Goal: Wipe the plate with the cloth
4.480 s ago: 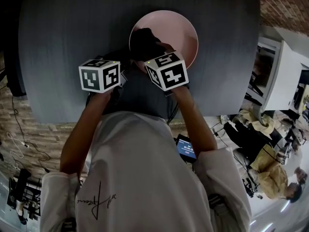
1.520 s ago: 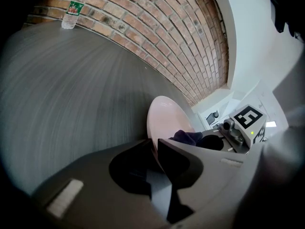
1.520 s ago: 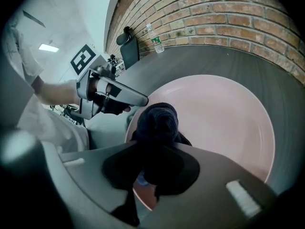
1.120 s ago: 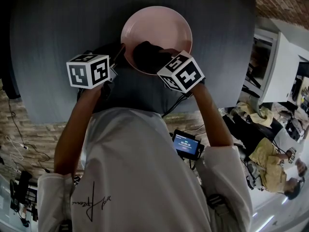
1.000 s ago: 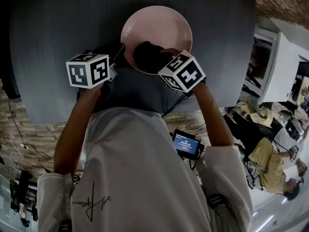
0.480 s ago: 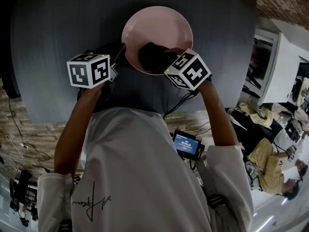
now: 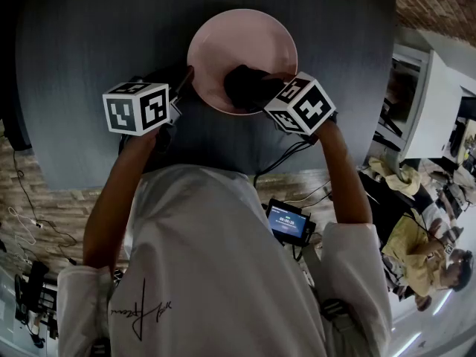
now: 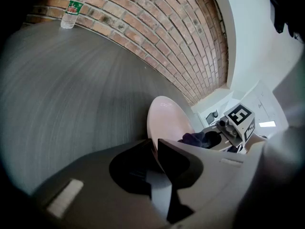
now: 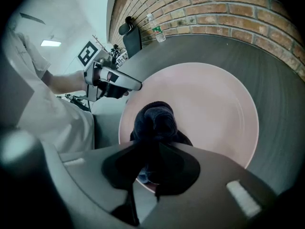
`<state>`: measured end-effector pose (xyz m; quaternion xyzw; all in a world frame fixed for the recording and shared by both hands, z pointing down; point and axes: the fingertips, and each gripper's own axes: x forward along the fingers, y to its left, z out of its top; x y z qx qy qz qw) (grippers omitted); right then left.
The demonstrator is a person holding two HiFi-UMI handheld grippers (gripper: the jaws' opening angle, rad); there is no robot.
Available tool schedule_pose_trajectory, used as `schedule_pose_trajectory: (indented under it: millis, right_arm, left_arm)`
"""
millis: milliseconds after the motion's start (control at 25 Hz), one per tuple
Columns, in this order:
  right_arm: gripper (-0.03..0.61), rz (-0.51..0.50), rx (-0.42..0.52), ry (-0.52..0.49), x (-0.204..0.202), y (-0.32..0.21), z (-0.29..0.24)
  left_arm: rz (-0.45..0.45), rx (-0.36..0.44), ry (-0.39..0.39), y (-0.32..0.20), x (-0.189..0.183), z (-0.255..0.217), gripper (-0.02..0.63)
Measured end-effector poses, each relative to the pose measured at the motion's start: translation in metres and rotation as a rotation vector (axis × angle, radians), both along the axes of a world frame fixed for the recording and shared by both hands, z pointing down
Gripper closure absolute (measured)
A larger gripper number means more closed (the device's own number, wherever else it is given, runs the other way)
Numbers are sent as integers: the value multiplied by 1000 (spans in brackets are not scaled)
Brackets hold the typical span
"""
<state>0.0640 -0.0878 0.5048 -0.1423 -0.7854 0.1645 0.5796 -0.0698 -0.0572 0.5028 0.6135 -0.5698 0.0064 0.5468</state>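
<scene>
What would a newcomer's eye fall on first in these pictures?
First, the pink plate on the dark grey table, straight ahead of the person. Next, the dark cloth bunched on the plate's near part, clamped in the right gripper, while the left gripper pinches the plate's rim at its left side.

Dark grey table [image 7: 89, 65] is carrying a pink plate [image 7: 230, 43], its near rim sitting pinched between the fingers [image 8: 178, 159] of the left gripper [image 8: 153, 144]. A water bottle [image 8: 71, 8] is standing well beyond them, at the far edge.
</scene>
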Motion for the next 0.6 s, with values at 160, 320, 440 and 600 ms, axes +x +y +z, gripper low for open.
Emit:
schedule_pose_trajectory:
  millis: [160,320,440,600]
  right_arm:
    - [504,0,-1,13,6,-6,0]
    - [503,2,3,24,12,-13,0]
    - [503,13,13,28,15,-19,0]
    - [502,35,45,33,19,-30,-1]
  left_arm:
    - [1,1,-3,0,0,-1,552]
    - [0,9,-11,-2,-1,-2,553]
    - [0,10,-8,-1,0,-2,552]
    - [5,3,-3,0,0,-1,551]
